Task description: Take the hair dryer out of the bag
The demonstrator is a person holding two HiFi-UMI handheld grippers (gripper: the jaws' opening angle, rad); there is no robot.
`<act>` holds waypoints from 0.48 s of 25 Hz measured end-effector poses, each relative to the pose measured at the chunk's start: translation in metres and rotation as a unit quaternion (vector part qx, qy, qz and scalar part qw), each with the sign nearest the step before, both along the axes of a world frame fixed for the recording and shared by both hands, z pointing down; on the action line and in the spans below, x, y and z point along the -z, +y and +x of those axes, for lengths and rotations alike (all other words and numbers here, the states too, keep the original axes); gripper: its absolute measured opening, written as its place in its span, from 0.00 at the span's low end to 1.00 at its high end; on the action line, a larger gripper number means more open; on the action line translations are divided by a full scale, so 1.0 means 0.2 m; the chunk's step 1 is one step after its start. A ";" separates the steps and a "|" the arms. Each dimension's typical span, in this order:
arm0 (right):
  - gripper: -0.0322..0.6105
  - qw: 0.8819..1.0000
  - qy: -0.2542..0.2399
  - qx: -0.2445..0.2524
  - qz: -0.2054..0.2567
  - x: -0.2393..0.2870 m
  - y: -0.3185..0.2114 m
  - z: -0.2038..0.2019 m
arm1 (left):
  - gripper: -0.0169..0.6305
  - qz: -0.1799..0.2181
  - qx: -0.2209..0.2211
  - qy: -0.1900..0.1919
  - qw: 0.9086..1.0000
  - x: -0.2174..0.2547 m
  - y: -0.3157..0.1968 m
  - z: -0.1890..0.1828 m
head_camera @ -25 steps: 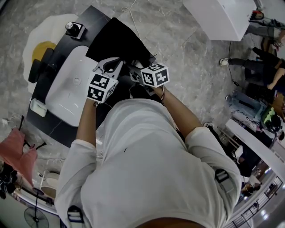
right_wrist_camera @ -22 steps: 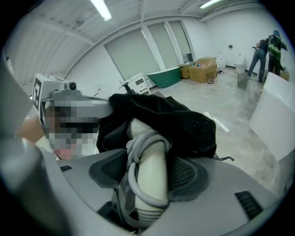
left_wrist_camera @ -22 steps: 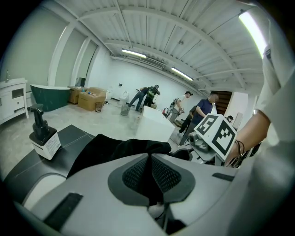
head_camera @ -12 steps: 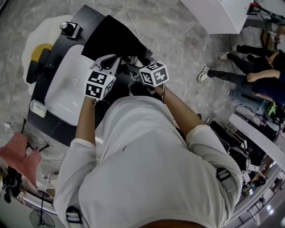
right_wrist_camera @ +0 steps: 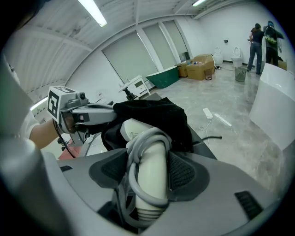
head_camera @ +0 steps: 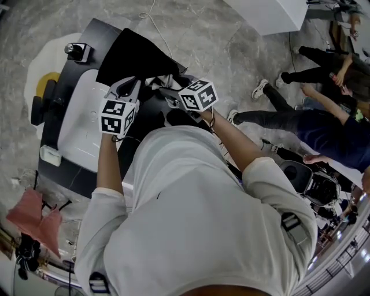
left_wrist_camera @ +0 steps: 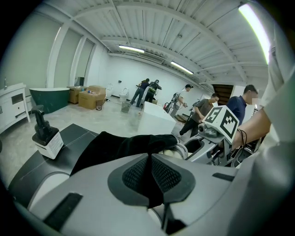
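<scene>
A black fabric bag [head_camera: 134,56] lies on the dark counter, its mouth toward me. My left gripper [head_camera: 126,88] is shut on the bag's edge; in the left gripper view its jaws [left_wrist_camera: 150,177] pinch a fold of black cloth [left_wrist_camera: 120,145]. A white hair dryer [right_wrist_camera: 154,161] with its grey cord wound round the handle sticks out of the bag [right_wrist_camera: 156,113]. My right gripper [right_wrist_camera: 150,182] is shut on that handle, pads on both sides. The dryer's head is still under the bag's rim. From above, the right gripper [head_camera: 169,93] sits just right of the left one.
A white basin [head_camera: 81,118] is set in the black counter [head_camera: 63,167] to the left of the bag. A small pump bottle [head_camera: 75,51] stands at the far corner. Several people [head_camera: 324,121] move about on the floor to the right. A white block [head_camera: 266,14] stands beyond.
My right gripper has drawn back a little with the hair dryer. The left gripper holds the bag in place. People on the right have walked closer.
</scene>
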State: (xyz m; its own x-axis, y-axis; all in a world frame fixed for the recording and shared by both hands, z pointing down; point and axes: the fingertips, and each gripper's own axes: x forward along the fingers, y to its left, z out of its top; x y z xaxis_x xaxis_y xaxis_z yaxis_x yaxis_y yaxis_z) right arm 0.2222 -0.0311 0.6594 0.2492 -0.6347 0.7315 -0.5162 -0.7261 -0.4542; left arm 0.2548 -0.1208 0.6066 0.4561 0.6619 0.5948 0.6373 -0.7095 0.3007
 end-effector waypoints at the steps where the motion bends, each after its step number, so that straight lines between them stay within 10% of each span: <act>1: 0.46 1.000 -0.005 -0.003 0.007 0.00 0.00 0.00 | 0.08 0.001 0.003 0.000 1.000 0.00 -0.01 0.00; 12: 0.46 0.999 0.010 0.049 0.016 0.05 0.04 -0.09 | 0.08 0.009 0.038 -0.010 0.999 -0.02 -0.06 0.04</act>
